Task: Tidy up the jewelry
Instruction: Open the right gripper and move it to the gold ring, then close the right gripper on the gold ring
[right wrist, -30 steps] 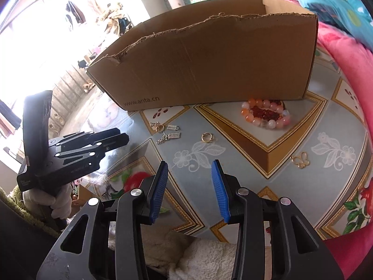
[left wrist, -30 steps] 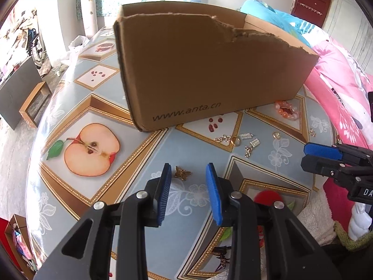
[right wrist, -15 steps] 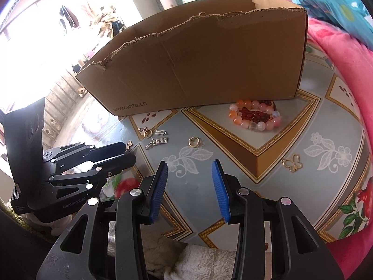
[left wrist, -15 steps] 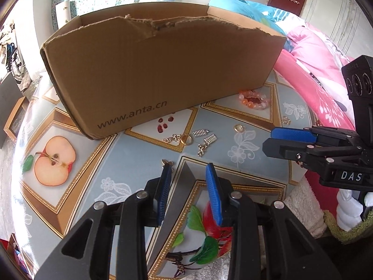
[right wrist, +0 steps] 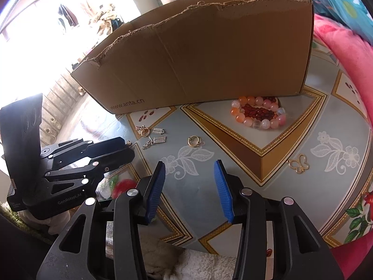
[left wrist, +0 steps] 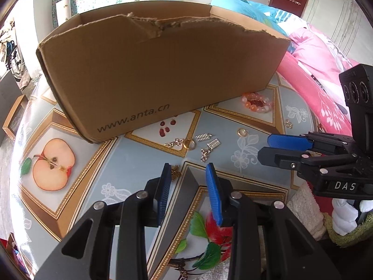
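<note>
A torn cardboard box (left wrist: 163,70) stands on the patterned table (left wrist: 70,186). In front of it lie a pink and orange bead bracelet (right wrist: 257,114), a gold ring (right wrist: 194,141), silver charms with a chain (right wrist: 158,135) and a gold outline butterfly (right wrist: 298,162). A small brass butterfly (left wrist: 176,173) lies just beside the left fingertip of my left gripper (left wrist: 188,170), which is open and holds nothing. My right gripper (right wrist: 190,165) hovers near the table's front edge, short of the ring. Its jaws are opening and nothing is between them.
A pink quilt (left wrist: 326,81) and blue bedding lie to the right of the table. White fleece (right wrist: 198,263) hangs at the table's near edge. Each gripper shows in the other's view, left gripper (right wrist: 116,149) and right gripper (left wrist: 286,147), close side by side.
My left gripper has shifted right along the table, so the brass butterfly has gone from between its fingers to beside the left tip. The right gripper's jaws have widened a little.
</note>
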The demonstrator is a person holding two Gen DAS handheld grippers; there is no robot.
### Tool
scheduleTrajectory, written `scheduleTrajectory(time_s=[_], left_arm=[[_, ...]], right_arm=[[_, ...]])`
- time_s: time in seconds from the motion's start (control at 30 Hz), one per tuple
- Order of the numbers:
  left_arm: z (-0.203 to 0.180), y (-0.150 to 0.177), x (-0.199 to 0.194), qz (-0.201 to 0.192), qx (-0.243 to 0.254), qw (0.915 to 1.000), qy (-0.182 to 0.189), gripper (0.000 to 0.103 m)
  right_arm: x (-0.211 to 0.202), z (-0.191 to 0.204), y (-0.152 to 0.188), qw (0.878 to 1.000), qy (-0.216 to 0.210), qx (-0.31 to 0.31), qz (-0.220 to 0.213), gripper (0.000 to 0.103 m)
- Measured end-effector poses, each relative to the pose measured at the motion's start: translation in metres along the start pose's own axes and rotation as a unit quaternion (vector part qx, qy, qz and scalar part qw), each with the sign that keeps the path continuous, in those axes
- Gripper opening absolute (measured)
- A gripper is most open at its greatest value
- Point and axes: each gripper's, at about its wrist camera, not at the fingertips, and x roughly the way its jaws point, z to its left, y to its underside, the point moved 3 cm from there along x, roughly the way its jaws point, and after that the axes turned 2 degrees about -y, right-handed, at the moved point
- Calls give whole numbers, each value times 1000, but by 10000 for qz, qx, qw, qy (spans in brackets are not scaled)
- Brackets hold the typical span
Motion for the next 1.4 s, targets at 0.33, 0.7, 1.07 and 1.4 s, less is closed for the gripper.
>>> scheduleTrajectory(time_s=[0.33,0.7,1.07,1.4], left_arm=[[-3,-1,-3,-51,105,9999,-46,30],[2,-4,4,-31,567,9966,-601,30],[-1,-5,7,-64,760,9957,-534,12],[0,-5,4,-125,598,9972,-422,12]], right_arm=[[3,5,0,9999,-32,-114,-2,50],[2,17,0,9994,-79,-336,-63,50],[-5,19,-1,9989,-106,-428,-131,50],[-10,19,-5,9981,93,-538,-294,49]])
